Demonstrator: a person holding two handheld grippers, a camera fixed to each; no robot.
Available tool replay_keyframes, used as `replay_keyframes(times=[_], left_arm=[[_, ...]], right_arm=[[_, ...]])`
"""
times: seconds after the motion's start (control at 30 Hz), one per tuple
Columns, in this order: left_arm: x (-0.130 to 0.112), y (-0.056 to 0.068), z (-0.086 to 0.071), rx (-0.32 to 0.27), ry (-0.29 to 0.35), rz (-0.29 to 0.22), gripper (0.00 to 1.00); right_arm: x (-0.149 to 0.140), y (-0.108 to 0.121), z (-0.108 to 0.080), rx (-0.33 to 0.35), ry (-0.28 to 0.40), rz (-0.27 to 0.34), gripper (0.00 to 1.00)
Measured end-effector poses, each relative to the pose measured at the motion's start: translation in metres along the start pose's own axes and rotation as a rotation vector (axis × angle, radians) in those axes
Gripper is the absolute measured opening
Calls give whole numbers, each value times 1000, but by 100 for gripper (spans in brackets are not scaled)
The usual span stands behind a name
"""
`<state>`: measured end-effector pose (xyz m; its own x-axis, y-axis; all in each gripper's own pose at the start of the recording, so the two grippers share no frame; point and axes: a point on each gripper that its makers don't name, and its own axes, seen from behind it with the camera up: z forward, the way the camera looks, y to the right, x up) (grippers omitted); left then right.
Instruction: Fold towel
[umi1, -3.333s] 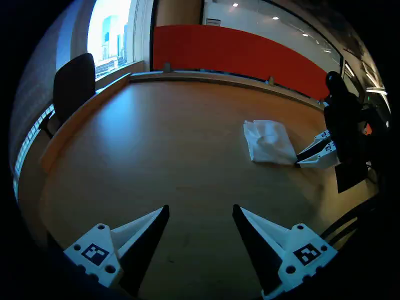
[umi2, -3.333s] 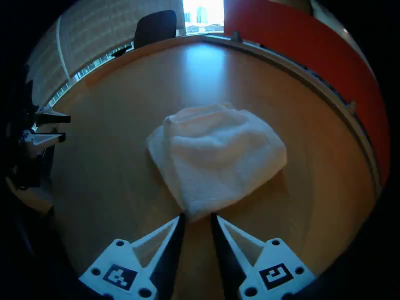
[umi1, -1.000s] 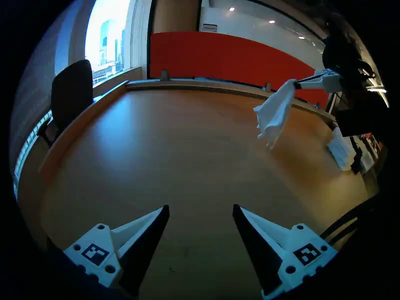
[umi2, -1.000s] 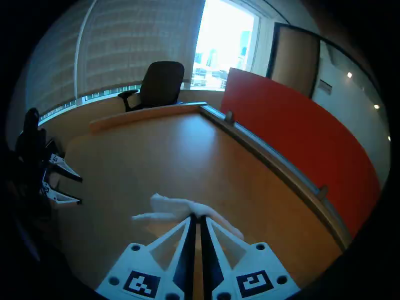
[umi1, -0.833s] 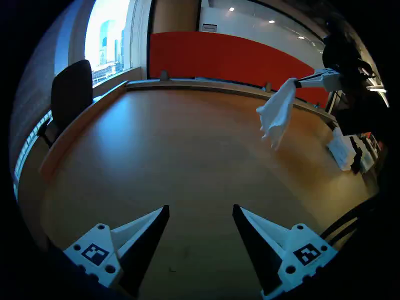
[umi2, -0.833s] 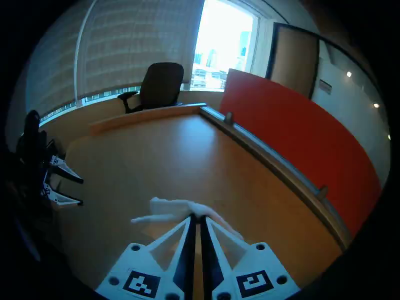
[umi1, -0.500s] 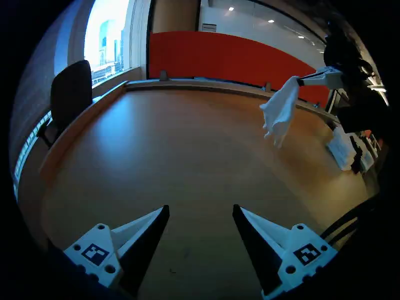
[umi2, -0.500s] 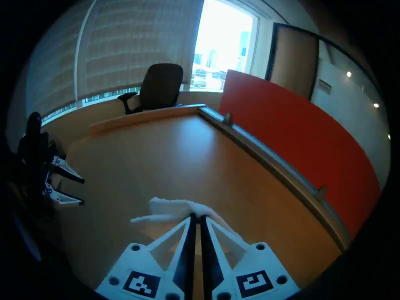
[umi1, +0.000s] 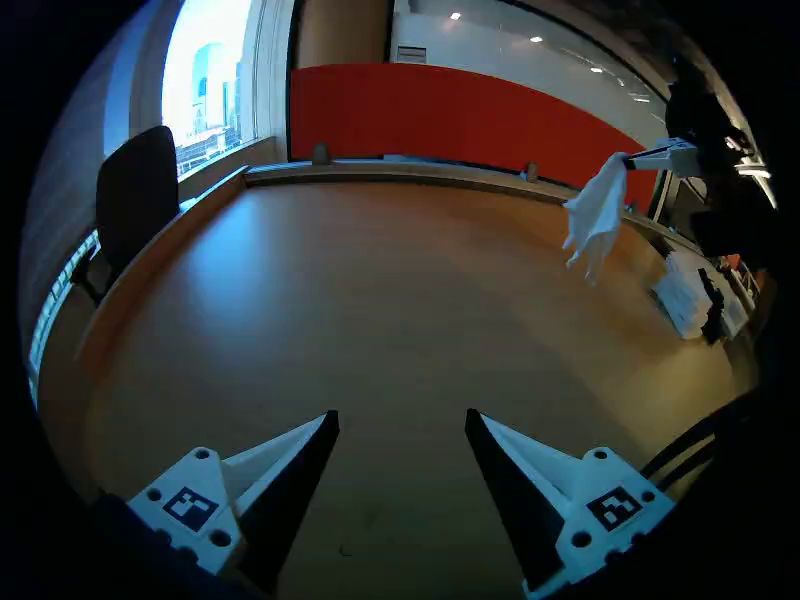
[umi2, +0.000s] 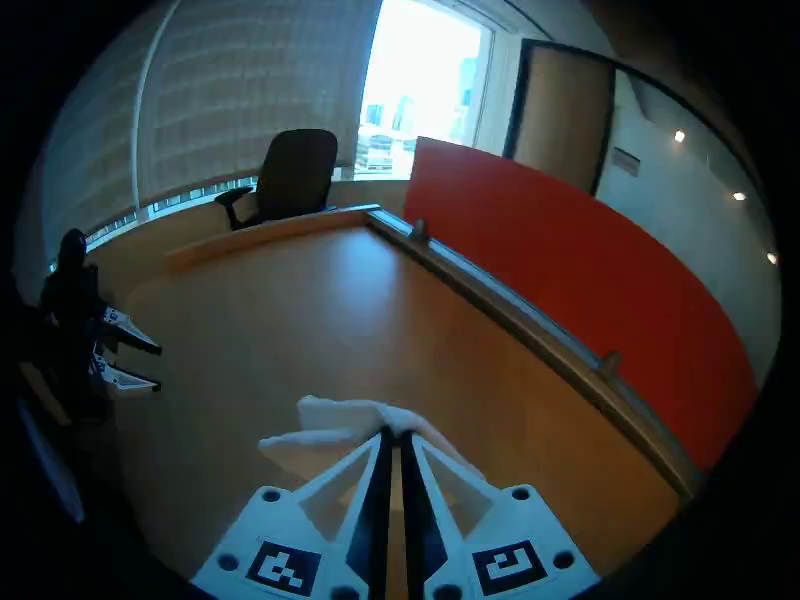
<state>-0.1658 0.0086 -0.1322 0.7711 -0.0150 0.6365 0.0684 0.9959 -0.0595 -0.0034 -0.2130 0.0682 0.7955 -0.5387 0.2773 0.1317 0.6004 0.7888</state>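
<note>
Two right gripper (umi2: 392, 445) fingers pinch the dangling towel (umi2: 325, 422), its gripped corner hidden; left gripper (umi1: 400, 422) spread wide.

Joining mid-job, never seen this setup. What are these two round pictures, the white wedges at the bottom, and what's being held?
No robot arm here: a person holds a two-finger claw in each hand, with a wide-angle camera riding on each. The left gripper view looks along the left claw, its white fingers apart above the wooden table, holding nothing. The right gripper view looks along the right claw, pinched shut on a white towel. Far off in the left gripper view, that towel hangs from the right claw, clear of the table. A dark chair and a red screen border the table.
</note>
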Motion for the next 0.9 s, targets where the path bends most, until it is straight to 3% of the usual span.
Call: replay_keyframes(times=[0.9], left_arm=[[12,5,5,31,-15,7,94]], right_arm=[[-85,164,-114,-214,-116,69,6]])
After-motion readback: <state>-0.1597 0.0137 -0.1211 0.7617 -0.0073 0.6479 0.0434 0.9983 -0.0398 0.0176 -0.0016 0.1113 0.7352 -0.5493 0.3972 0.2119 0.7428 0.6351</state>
